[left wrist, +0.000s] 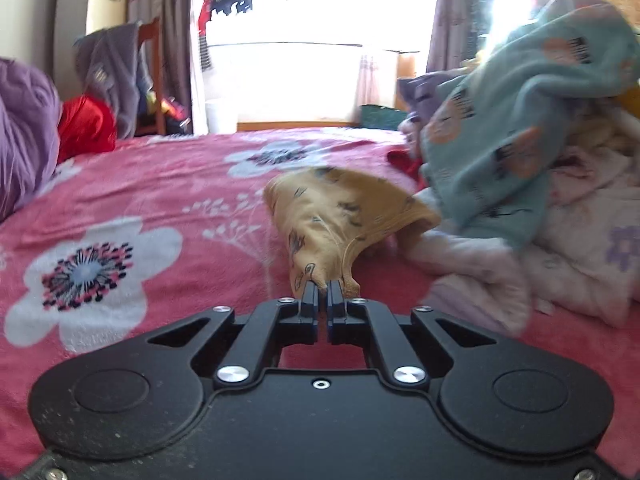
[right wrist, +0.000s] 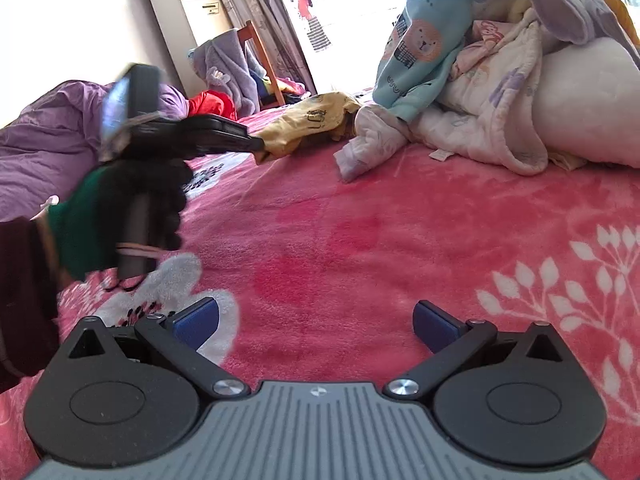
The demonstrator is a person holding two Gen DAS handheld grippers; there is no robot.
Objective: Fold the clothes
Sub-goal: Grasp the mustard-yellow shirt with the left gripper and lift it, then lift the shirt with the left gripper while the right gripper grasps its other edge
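A yellow printed garment [left wrist: 332,216] stretches from a heap of clothes [left wrist: 532,168] across the pink flowered bedspread [left wrist: 160,200]. My left gripper [left wrist: 323,286] is shut on the garment's near edge, low over the bed. In the right wrist view the left gripper [right wrist: 258,145] shows at the left, held by a gloved hand, pinching the yellow garment [right wrist: 312,120]. My right gripper [right wrist: 316,320] is open and empty, low over the bedspread [right wrist: 340,240], well short of the heap [right wrist: 480,72].
The heap holds a teal lion-print top [left wrist: 516,120], a pale pink quilted piece [right wrist: 500,120] and a white pillow [right wrist: 588,104]. A purple duvet [right wrist: 52,148] lies at the left. A chair with clothes [left wrist: 120,76], a red garment [left wrist: 86,128] and a standing air conditioner [right wrist: 192,20] are beyond the bed.
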